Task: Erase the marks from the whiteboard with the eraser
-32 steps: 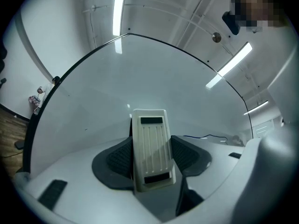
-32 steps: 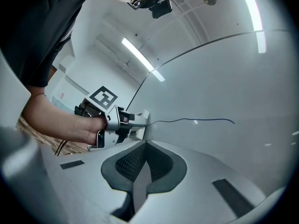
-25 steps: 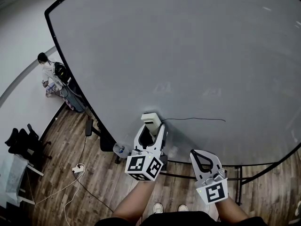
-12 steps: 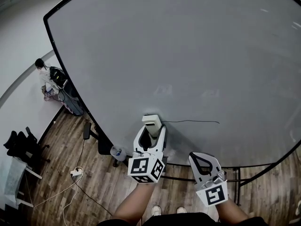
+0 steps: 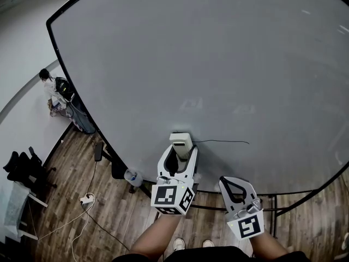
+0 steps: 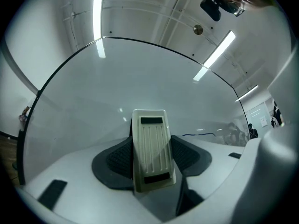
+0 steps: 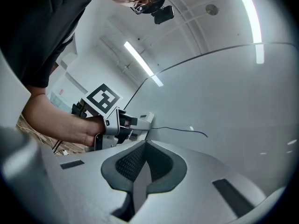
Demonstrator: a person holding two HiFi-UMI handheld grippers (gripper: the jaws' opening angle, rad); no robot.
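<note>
A large whiteboard (image 5: 207, 64) fills the head view. One thin dark marker line (image 5: 221, 142) runs across its lower part and also shows as a blue line (image 7: 180, 130) in the right gripper view. My left gripper (image 5: 179, 158) is shut on a cream ribbed eraser (image 6: 150, 148), whose far end (image 5: 181, 141) meets the board at the left end of the line. My right gripper (image 5: 235, 188) hangs lower to the right, shut with nothing between its jaws (image 7: 142, 169), apart from the board.
The board stands on a dark frame over a wooden floor (image 5: 82, 222). A cable and power strip (image 5: 87, 200) lie at the left, with a black chair (image 5: 22, 168) further out. A person (image 5: 54, 89) crouches at the board's far left edge.
My left gripper with the eraser has slid a little to the right along the board. The visible line is now shorter at its left end. The right gripper has stayed in place.
</note>
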